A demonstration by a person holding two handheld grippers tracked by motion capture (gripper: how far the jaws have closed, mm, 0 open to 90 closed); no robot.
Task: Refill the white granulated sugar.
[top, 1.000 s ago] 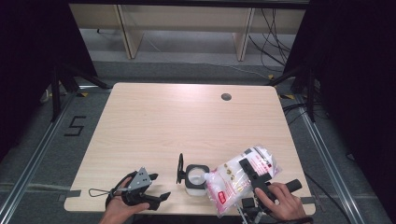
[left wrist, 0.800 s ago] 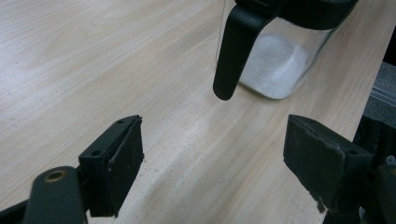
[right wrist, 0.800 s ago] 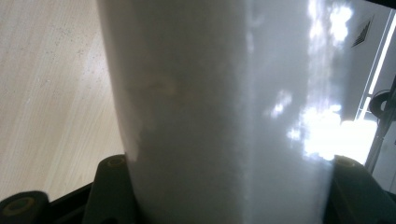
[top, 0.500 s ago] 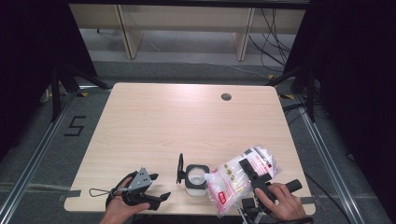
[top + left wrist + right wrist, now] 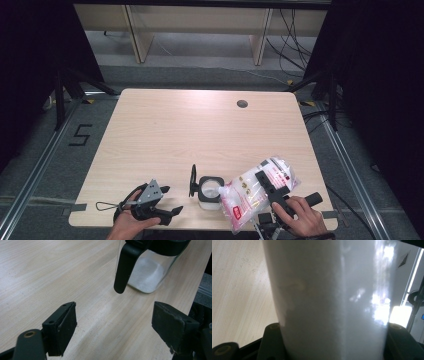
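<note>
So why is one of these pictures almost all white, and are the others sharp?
In the right gripper view the bag sits so close between the jaws that it blurs, with window glare on its right side. In the left gripper view the jar is fairly sharp and the near pads soft. In the high view the table is evenly lit against dark surroundings.

Jar (image 5: pixel 150 267) top cut off; bag (image 5: pixel 332 300) blurred.

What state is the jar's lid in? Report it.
Open: the lid stands flipped up beside the jar, whose square mouth shows white powder inside.
</note>
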